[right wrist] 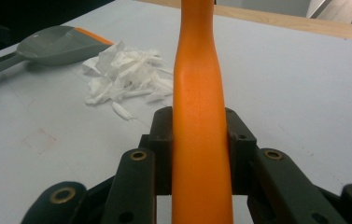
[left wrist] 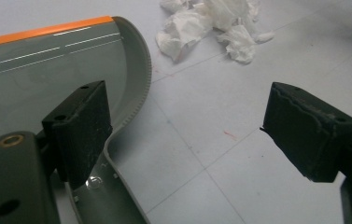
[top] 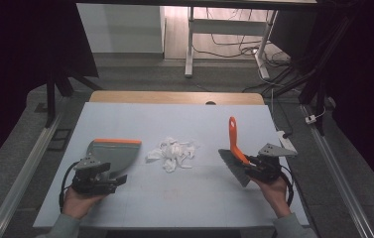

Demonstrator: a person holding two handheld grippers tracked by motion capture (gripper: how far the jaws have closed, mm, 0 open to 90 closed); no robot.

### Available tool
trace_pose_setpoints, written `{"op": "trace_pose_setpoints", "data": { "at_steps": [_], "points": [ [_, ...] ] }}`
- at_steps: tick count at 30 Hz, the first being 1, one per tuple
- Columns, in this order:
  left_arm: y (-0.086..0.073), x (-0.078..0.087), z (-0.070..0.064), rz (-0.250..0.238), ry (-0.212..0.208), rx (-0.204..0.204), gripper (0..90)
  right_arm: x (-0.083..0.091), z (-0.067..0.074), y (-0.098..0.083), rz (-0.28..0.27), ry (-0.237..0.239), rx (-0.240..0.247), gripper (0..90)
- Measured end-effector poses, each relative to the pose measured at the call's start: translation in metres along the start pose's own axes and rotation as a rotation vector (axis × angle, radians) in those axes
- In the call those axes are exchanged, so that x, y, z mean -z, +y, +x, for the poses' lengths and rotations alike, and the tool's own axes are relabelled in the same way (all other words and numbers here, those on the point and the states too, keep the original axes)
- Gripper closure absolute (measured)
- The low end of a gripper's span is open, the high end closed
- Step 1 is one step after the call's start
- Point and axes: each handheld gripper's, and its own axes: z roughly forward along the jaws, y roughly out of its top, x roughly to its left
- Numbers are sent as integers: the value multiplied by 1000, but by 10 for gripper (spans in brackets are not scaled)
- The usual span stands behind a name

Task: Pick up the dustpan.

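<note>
Orange brush handle [right wrist: 200,140] and dustpan [left wrist: 47,74]: unlabelled.

This looks like a lab or recording workspace: a wooden table topped with a pale blue-grey mat [top: 174,124] stands between black curtains [top: 21,59], with loose black cables [top: 239,47] trailing across grey carpet [top: 140,74] beneath a white metal-legged desk [top: 190,44].

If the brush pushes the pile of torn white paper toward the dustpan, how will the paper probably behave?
The paper scraps look thin and crumpled, so they are probably very light and floppy. The pile is loose, separate pieces, so it may scatter or spread rather than slide as one. Some bits might slip under the brush bristles or stop at the dustpan lip.
</note>
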Motion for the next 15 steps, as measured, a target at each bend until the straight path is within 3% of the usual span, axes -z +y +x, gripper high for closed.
{"op": "trace_pose_setpoints", "data": {
  "at_steps": [15],
  "points": [
    [4, 2, -6, 12, -20, -7, 149, 1, 3, 0, -14, 5, 15, 698]
  ]
}}
